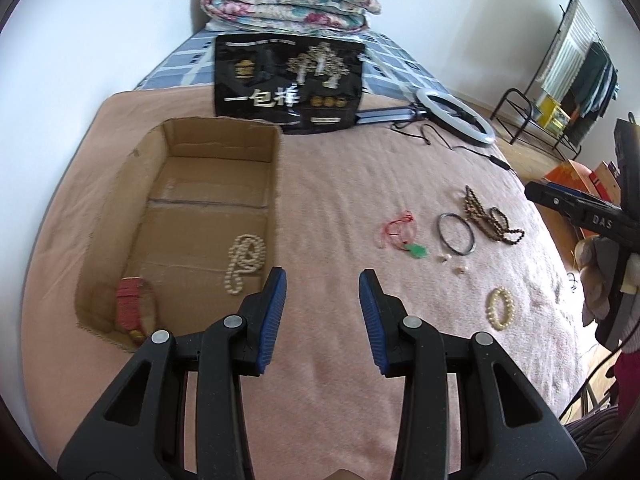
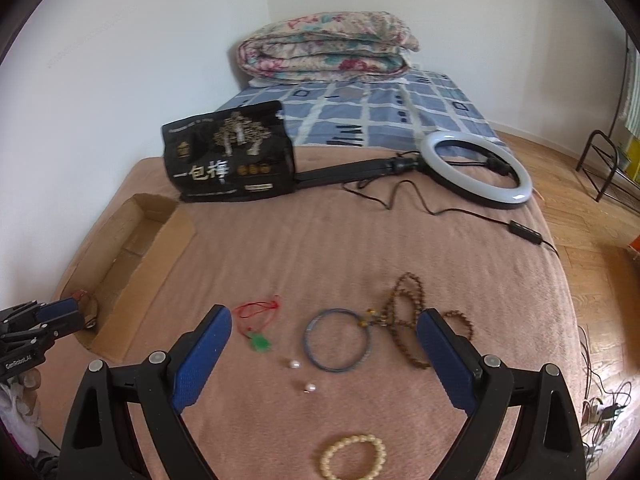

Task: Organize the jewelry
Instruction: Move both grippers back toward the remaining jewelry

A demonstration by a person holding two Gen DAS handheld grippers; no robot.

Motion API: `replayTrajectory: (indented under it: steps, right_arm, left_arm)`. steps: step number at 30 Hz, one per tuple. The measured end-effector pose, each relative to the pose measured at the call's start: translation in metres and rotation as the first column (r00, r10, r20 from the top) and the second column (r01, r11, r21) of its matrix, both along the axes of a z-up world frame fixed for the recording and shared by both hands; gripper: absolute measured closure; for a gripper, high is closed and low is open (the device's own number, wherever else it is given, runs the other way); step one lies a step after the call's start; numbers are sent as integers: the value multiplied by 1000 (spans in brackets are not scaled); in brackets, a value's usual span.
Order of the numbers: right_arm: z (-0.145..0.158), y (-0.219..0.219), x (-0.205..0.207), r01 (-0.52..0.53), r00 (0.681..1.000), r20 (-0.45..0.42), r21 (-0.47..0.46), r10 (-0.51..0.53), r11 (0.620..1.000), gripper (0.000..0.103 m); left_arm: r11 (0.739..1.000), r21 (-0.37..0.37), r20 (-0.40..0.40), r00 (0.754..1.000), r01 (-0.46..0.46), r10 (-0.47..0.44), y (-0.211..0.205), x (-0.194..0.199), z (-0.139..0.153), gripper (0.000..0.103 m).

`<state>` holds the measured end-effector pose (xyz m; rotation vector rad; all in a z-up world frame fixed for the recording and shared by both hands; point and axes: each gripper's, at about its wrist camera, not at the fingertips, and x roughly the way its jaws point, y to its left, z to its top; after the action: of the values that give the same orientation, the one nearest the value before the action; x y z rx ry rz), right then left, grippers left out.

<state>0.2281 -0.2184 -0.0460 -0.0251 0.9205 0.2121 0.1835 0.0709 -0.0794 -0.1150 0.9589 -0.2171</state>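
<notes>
My left gripper (image 1: 322, 284) hangs open over the pink blanket, with nothing between its blue pads, just right of the cardboard box (image 1: 224, 140). In the box lie a pearl necklace (image 1: 244, 260) and a red bracelet (image 1: 134, 304). My right gripper (image 2: 324, 314) stands wide open above the loose jewelry, touching none of it. Below it lie a red cord with a green pendant (image 2: 260, 340), a dark blue bangle (image 2: 336, 340), a brown bead strand (image 2: 404, 312), two pearl earrings (image 2: 295, 365) and a cream bead bracelet (image 2: 352, 456).
A black printed bag (image 1: 288, 80) stands behind the box. A ring light (image 2: 476, 168) lies at the back right, and its cable (image 2: 520, 228) runs toward the bed's right edge. A folded floral quilt (image 2: 328, 48) sits by the wall. Wooden floor and a metal rack (image 1: 552, 92) lie right of the bed.
</notes>
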Motion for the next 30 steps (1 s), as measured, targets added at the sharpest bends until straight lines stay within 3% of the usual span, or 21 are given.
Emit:
replayTrajectory:
  steps: [13,25,30]
  right_arm:
    - [-28,-73,18,96,994,-46,-40,-98,995,8]
    - [-63,-97,28,77,991,-107,-50,-82,996,8]
    - [-76,-94,32,35,991,-130,-57,-42,998,8]
  left_arm:
    - [995,-20,-18,995,101,-101,-64,18,-10,65]
    - [971,-20,-54,970,238,-238,-131,34,-48,65]
    - [950,23,-32,950,310,-310,-154,36,-60,65]
